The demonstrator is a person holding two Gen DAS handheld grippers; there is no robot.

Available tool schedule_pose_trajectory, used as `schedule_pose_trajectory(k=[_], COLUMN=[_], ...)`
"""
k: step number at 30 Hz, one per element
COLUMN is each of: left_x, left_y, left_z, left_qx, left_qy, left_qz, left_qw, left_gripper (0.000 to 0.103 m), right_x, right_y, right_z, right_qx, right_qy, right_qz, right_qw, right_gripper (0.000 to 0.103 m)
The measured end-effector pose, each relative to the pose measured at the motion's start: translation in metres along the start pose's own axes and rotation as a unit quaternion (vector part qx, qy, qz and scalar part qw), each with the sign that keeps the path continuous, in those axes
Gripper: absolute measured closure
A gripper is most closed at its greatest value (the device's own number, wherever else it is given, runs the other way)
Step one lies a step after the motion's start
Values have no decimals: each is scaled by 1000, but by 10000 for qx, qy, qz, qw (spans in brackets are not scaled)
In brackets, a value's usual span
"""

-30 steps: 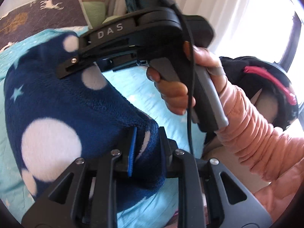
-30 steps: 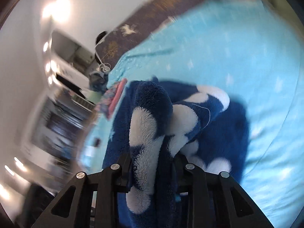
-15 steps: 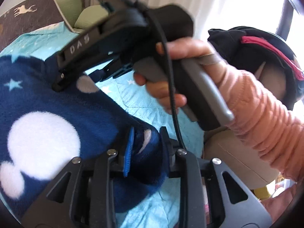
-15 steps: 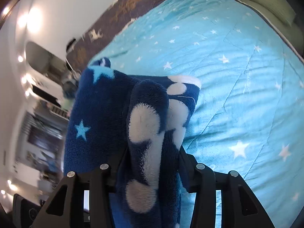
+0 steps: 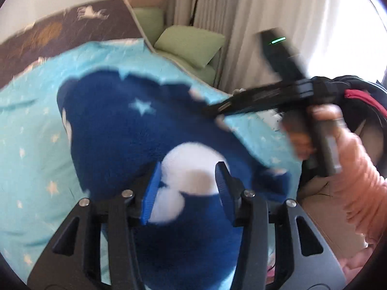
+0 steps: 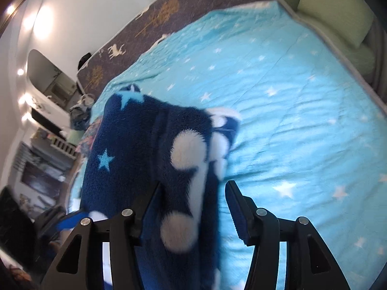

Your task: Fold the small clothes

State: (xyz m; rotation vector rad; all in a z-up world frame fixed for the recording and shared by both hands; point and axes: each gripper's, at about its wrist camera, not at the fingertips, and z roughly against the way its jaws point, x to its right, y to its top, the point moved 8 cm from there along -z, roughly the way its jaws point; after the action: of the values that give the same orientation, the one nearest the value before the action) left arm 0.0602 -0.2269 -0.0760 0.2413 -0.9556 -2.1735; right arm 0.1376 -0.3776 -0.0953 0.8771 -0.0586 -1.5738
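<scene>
Opening just now, both the left gripper [image 5: 187, 188] and right gripper [image 6: 193, 205] stand spread around the blue fleece [image 5: 125, 130], no longer pinching it, so this fold looks laid on the quilt [image 6: 290, 111], whose right half offers free room, its edge upper right.

Navy fleece garment [image 5: 116, 130], white dots and pale stars, folded over and bunched. Lies on the bedspread [image 6: 290, 111], extending ahead from between both claws' parted fingers.
</scene>
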Motion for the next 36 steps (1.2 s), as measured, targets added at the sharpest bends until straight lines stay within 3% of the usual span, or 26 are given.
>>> schedule_pose_trajectory(k=[3, 8, 12, 13, 14, 17, 21, 23, 26, 28, 31, 34, 36], left_x=[2, -3, -12, -12, -11, -7, -12, -15, -15, -14, -23, -33, -37], left_y=[-5, -11, -26, -31, -35, -37, -30, -27, -36, -50, -80, -90, -85], left_z=[1, 3, 12, 12, 12, 17, 33, 47, 56, 51, 32, 24, 29], left_qx=[154, 150, 111, 71, 90, 180, 208, 331, 351, 214, -80, -139, -98], left_qy=[166, 175, 327, 288, 283, 574, 263, 125, 69, 298, 811, 667, 527], left_qz=[-204, -292, -354, -367, -397, -622, -247, -61, -33, -214, -406, -61, 151], left_qw=[9995, 9993, 9988, 9989, 9988, 9962, 9991, 9994, 9994, 9991, 9958, 9977, 9985], left_gripper=[54, 54, 53, 54, 54, 53, 53, 53, 52, 49, 42, 39, 40], right_x=[-3, -56, -59, -47, -41, -36, -43, -53, -69, -75, -68, -50, -51], right_y=[-11, -60, -113, -129, -137, -140, -130, -122, -117, -123, -142, -154, -150], right_z=[32, 72, 35, 13, 0, -1, 24, 43, 61, 53, 21, -8, -3], right_qx=[298, 482, -88, -224, -239, 26, 113, 393, 666, 538, -26, -191, -136], right_qy=[-327, 208, 340, 158, 140, 367, -33, -306, -157, -42, -307, -192, -173], right_qz=[162, 926, 904, 773, 635, 221, 594, 878, 1098, 1194, 1184, 946, 934], right_qw=[9989, 9943, 9953, 9966, 9976, 9991, 9982, 9949, 9916, 9914, 9925, 9951, 9954], right_gripper=[49, 69, 76, 85, 89, 89, 88, 86, 85, 84, 84, 85, 85])
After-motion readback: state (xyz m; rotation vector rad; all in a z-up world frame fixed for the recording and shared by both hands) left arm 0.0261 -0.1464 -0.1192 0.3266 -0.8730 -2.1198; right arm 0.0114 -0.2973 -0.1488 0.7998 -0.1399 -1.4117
